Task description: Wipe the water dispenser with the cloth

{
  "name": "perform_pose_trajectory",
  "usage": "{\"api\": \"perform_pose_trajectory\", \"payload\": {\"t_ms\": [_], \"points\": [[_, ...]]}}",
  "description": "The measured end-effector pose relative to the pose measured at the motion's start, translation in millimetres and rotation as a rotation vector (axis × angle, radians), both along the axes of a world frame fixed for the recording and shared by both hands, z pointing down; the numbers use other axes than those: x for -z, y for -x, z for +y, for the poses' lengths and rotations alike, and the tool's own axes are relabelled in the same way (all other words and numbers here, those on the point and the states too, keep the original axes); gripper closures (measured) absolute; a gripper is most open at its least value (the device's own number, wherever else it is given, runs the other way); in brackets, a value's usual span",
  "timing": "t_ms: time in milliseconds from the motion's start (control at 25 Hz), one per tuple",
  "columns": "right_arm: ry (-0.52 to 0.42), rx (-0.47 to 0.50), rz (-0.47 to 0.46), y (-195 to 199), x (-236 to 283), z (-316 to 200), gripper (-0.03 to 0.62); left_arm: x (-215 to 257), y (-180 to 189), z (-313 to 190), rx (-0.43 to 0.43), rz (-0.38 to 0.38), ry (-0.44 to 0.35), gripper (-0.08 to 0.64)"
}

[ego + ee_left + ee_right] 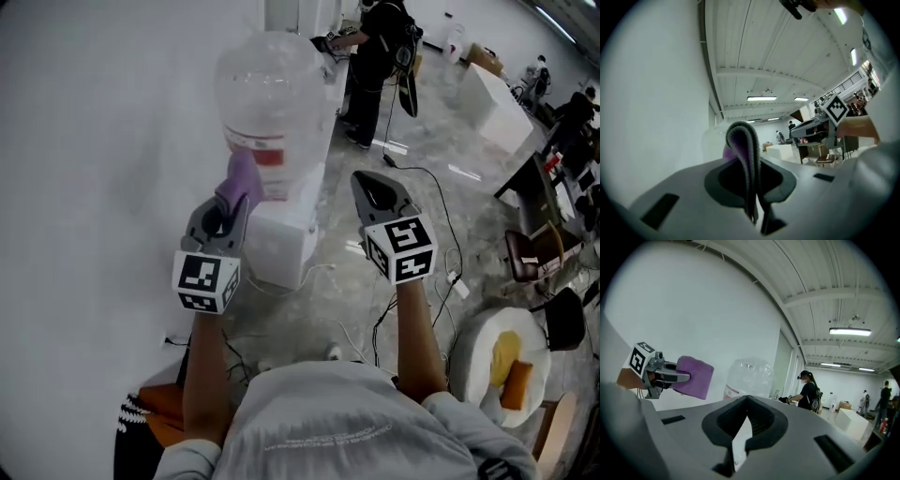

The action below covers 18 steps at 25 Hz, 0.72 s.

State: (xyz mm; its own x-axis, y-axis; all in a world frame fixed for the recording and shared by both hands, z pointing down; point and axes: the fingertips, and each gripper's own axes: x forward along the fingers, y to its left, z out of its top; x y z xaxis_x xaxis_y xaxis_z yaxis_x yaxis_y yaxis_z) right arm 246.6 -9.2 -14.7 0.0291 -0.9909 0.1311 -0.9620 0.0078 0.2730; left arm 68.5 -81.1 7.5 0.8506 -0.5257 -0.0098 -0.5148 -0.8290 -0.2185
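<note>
Shoulders in a grey shirt (328, 422) are filling the foot of the head view, with both bare forearms reaching forward and up. On that view's left, the left gripper (232, 202) is clamping a folded purple cloth (241, 176), whose fold is standing up between the jaws in the left gripper view. That cloth is being held at the level of the red-labelled clear bottle (267, 89), which is sitting on top of the white water dispenser (286, 234). In the right gripper view a strip of bare wall is showing between cloth and bottle, so the two are lying just beside each other, not touching. To the dispenser's right, the right gripper (373, 187) is hovering with its jaws drawn nearly together, only a thin slit between them and nothing gripped. Behind the dispenser a white wall (103, 141) is rising, and cables (427, 183) are trailing across the marbled floor (422, 122). Farther back a person in black (380, 52) is standing, and a round white table (469, 342) is showing at lower right.
</note>
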Motion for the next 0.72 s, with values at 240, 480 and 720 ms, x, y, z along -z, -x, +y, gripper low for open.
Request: {"api": "perform_pose_trajectory", "payload": {"t_ms": [240, 480, 720], "points": [[-0.099, 0.029, 0.012, 7, 48, 12, 0.578, 57, 4, 15, -0.034, 0.026, -0.105, 0.509], [-0.104, 0.044, 0.022, 18, 51, 7, 0.578, 69, 14, 16, -0.020, 0.024, -0.125, 0.509], [-0.101, 0.078, 0.019, 33, 47, 0, 0.578, 64, 19, 16, -0.030, 0.020, -0.113, 0.509]]}}
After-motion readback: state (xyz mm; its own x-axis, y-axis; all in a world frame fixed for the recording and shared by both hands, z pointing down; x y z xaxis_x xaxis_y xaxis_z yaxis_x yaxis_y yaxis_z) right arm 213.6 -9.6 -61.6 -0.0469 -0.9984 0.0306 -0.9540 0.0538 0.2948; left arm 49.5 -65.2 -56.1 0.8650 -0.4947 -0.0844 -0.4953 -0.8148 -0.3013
